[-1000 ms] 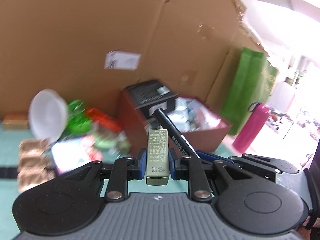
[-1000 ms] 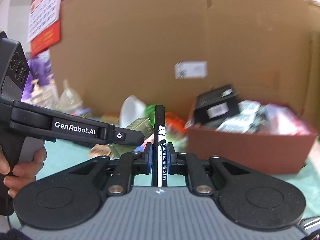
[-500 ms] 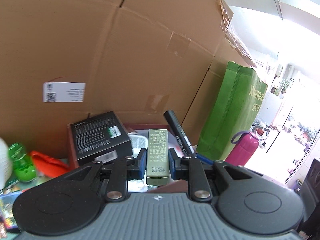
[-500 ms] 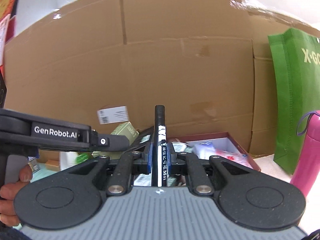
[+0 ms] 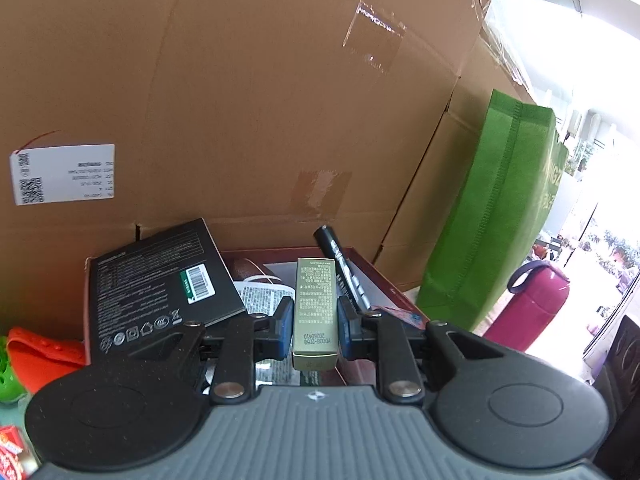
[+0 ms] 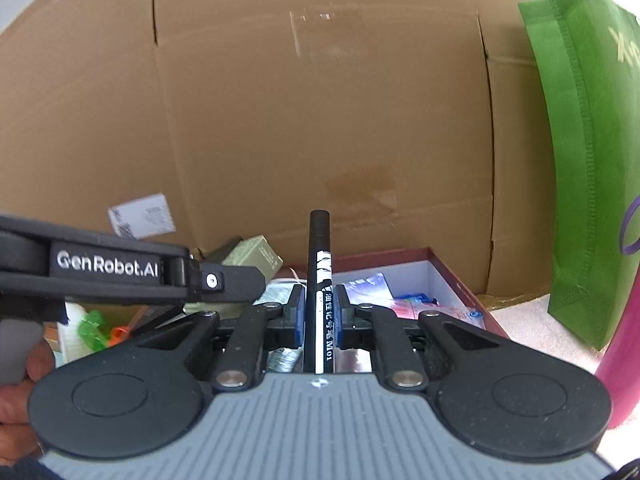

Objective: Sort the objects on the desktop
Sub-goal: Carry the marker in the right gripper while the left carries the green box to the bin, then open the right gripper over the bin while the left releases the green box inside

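My left gripper [image 5: 314, 326] is shut on a small olive-gold carton [image 5: 314, 300], held upright over the dark red storage box [image 5: 384, 276]. My right gripper [image 6: 316, 316] is shut on a black marker pen [image 6: 319, 264] that points up and forward over the same red box [image 6: 452, 276]. The pen also shows in the left wrist view [image 5: 340, 264], just right of the carton. The carton shows in the right wrist view [image 6: 256, 254], behind the left gripper's body. The box holds a black carton [image 5: 160, 280], leaflets and packets.
A big cardboard box [image 5: 260, 100] stands right behind the red box. A green fabric bag [image 5: 496, 216] and a pink bottle [image 5: 532, 304] stand to the right. Orange and green plastic items [image 5: 36, 356] lie to the left.
Both grippers have moved right and forward with their loads, from the cluttered left of the table to over the red box. Both grips are unchanged.
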Demonstrator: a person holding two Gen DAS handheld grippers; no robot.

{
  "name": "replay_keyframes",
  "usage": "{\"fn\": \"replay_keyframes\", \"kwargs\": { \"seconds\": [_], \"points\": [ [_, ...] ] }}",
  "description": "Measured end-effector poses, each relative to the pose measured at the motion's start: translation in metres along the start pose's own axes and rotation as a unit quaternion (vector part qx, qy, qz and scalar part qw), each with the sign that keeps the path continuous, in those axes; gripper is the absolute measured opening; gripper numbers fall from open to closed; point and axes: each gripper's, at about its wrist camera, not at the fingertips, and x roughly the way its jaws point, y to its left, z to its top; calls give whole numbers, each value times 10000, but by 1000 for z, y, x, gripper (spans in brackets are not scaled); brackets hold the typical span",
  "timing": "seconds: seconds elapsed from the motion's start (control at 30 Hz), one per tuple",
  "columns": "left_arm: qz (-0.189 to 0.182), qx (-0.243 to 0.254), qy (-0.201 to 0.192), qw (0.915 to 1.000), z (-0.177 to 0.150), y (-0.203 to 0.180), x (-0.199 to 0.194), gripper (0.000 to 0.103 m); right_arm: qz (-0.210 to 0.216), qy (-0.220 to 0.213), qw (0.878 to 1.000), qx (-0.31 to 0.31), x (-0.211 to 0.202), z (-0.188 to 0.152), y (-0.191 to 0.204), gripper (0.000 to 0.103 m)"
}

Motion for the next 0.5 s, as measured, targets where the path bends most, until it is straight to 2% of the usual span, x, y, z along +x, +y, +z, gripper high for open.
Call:
{"fn": "replay_keyframes", "kwargs": {
  "seconds": [0.17, 0.23, 0.3, 0.33, 0.5],
  "points": [
    [-39, 26, 64, 10000, -1, 3, 11, 23, 44, 89, 10000, 0, 20, -7, -4, 12],
    [-55, 75, -48, 9999, -3, 3, 10, 24, 61, 118, 9999, -60, 26, -9, -4, 12],
    [-36, 124, -258, 9996, -6, 2, 6, 45, 51, 96, 9997, -229, 28, -11, -1, 14],
    [-19, 129, -350, 9993, -7, 2, 3, 62, 0, 69, 9993, -355, 28, -13, 2, 16],
    [-243, 85, -470, 9986, -10, 2, -7, 79, -180, 58, 9958, -891, 18, -20, 17, 39]
  ]
}}
